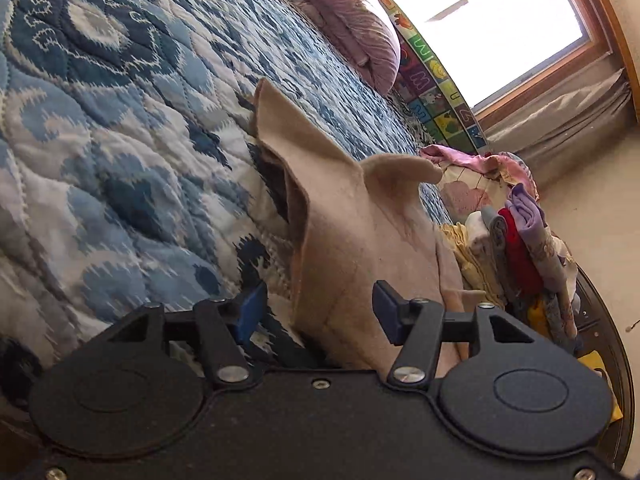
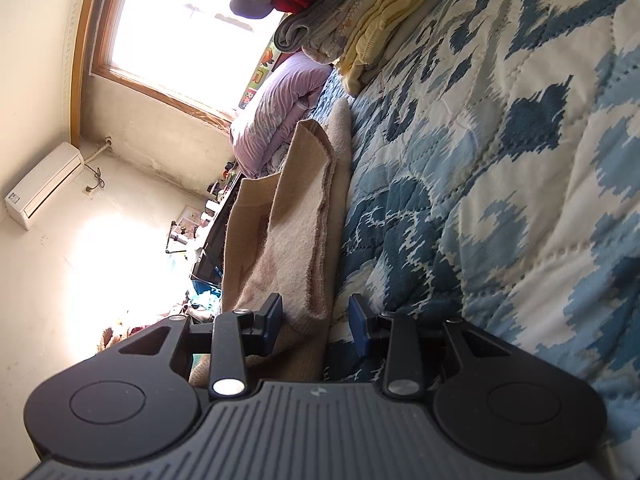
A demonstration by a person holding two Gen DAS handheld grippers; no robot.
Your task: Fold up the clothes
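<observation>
A bed covered by a blue-and-white patterned quilted bedspread (image 1: 120, 140) fills the left of the frame. On it lie a beige fleece garment (image 1: 348, 240) at centre, a stack of folded colourful clothes (image 1: 516, 248) at right, and a mauve pillow (image 1: 356, 20) at the top.

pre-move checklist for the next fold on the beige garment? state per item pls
1. Left gripper released: ok, jaws apart, beige fleece garment between them, pads not pressing.
2. Right gripper gripping the garment's edge: cannot tell, cloth between the jaws, a gap shows at one pad.
3. Garment flat: not ok, corners stand up.
4. Blue-and-white patterned quilt free beside garment: ok.
5. Stack of folded clothes clear of garment: ok.
</observation>
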